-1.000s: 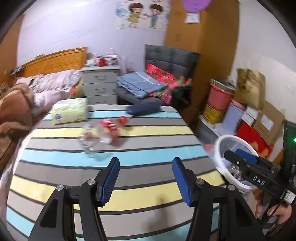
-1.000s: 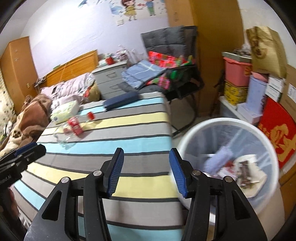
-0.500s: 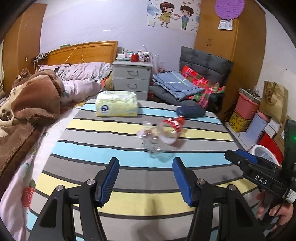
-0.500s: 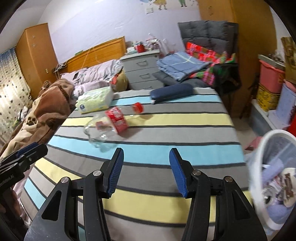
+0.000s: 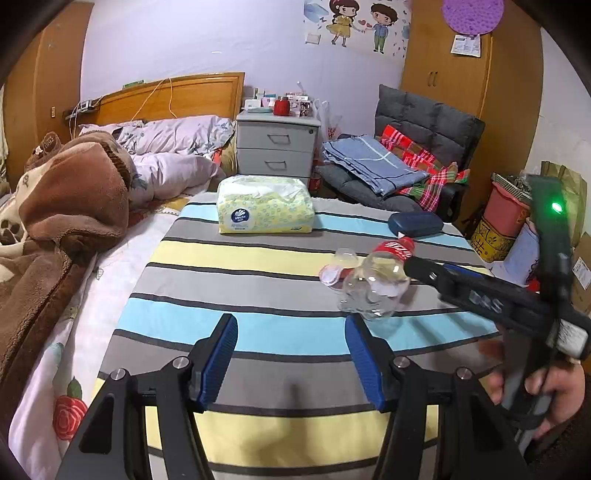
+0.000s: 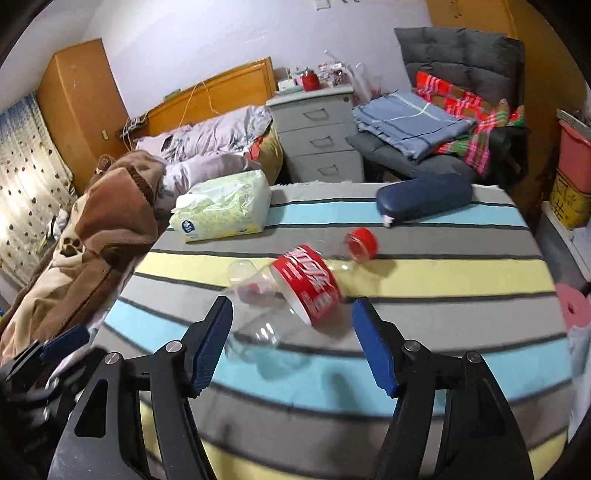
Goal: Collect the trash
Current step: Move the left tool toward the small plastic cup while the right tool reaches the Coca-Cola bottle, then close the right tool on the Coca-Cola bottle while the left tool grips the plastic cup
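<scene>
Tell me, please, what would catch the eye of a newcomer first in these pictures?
First, the empty plastic bottle with its red label, lying on its side in the middle of the striped table, just ahead of the open right gripper. Next, the yellow tissue pack at the far edge of the table, and the dark blue case near the far right corner. The left gripper is also open and holds nothing.

Pale lilac walls close the far side, with a cartoon sticker (image 5: 357, 26) high up. A wooden headboard (image 5: 173, 94) stands far left – rumpled bedding (image 5: 173, 147) and a brown blanket (image 5: 70, 199) before it. A grey nightstand (image 5: 277, 147) sits centre, a dark padded chair (image 5: 428, 122) to its right – tall wooden wardrobes (image 5: 447, 66) flank the room.
</scene>
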A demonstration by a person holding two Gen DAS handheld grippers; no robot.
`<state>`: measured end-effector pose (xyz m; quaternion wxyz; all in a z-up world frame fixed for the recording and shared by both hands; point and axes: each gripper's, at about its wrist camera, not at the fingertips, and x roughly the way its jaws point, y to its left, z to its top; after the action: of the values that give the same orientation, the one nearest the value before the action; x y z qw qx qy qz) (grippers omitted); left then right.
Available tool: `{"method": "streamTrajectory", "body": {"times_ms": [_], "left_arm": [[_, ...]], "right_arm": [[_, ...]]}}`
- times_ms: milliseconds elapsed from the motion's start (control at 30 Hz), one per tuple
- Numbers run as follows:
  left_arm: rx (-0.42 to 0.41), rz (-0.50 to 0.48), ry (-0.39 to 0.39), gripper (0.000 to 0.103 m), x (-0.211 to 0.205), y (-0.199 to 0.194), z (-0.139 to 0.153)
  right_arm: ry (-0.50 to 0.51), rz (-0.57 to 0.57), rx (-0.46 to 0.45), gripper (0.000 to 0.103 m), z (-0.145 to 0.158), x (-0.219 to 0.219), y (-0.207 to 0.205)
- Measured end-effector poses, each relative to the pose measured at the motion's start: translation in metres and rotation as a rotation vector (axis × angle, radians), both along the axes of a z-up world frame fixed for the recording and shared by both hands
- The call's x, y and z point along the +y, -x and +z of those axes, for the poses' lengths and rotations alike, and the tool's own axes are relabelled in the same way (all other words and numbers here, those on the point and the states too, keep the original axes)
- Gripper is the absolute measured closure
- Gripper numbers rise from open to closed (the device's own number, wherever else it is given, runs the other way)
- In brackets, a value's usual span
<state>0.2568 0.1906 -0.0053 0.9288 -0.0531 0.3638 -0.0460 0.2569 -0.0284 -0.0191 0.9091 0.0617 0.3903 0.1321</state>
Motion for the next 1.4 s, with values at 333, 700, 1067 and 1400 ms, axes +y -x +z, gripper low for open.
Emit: {"method": "streamTrajectory", "body": {"times_ms": [333,700,1067,1400], "left_arm": [[0.029,0.01,0.036,0.043,0.014,-0.028,-0.016],[0.051,-0.03,0.041,0.043,0.004,-0.048,-0.022],[0.076,-0.107,0.051,0.043,-0.028,-0.075,-0.027],[0.114,-0.148,0.039,0.043,-0.052,-0.105,-0.042]], "right_arm": [[-0.006,-0.175,0.136,0.034,-0.014,0.008,-0.053],[0.122,-0.1,0.118,0.033,-0.017,0.003,-0.036],[0.127,-0.022,0.113,0.033,-0.017,-0.02,-0.02],[0.166,-0.016,0.141,0.038,-0.025,-0.03,-0.022]]}}
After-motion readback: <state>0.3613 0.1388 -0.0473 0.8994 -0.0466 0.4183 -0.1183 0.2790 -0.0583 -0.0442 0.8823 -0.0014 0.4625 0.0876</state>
